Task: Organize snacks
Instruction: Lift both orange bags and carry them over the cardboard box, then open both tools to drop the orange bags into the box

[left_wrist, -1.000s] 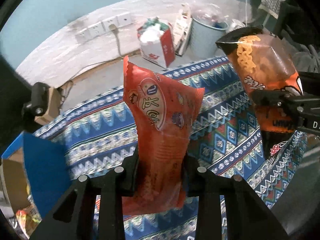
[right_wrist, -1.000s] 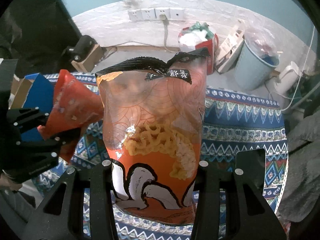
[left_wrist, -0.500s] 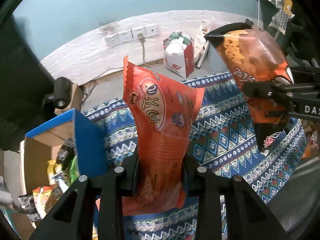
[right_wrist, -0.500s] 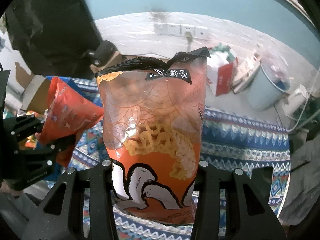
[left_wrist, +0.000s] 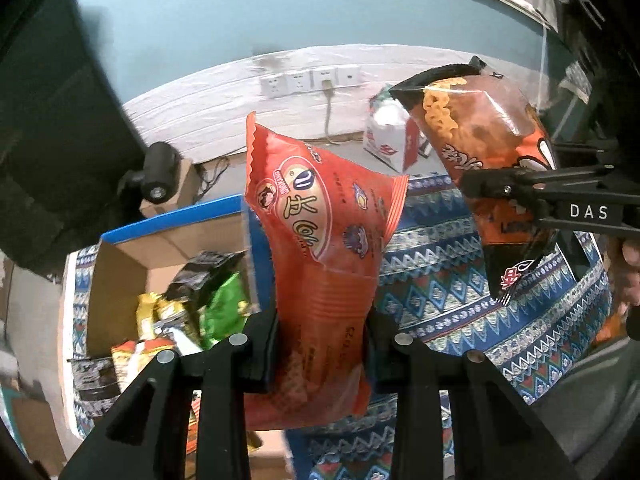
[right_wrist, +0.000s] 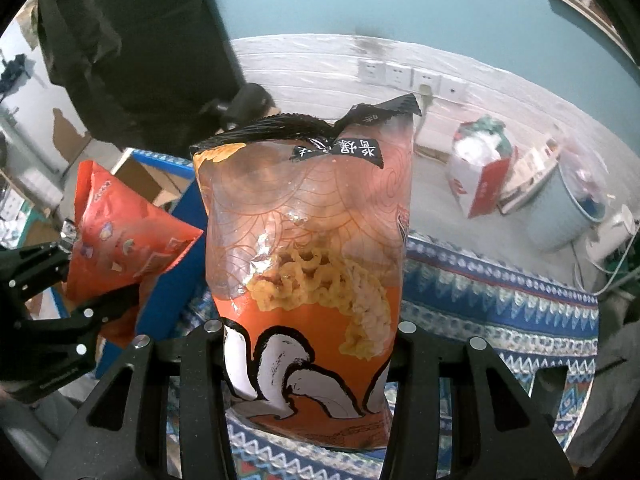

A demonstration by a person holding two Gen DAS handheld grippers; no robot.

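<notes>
My left gripper (left_wrist: 320, 344) was clamped on the lower part of a red snack pouch (left_wrist: 320, 248), which stood upright between the fingers above the patterned blue cloth (left_wrist: 448, 296). My right gripper (right_wrist: 308, 344) was closed on the bottom of an orange noodle-snack bag (right_wrist: 308, 248), part clear, with curly yellow pieces showing inside and a black crimped top. Seen from the left wrist, that bag hung up and to the right of the pouch, apart from it. To the left of the pouch sat an open cardboard box with a blue rim (left_wrist: 168, 224), and in it lay several packets (left_wrist: 192, 304): a green one, a black one, and some yellow and orange ones, though that corner was too blurred for me to count them. Wall sockets (left_wrist: 312, 80) showed behind.
</notes>
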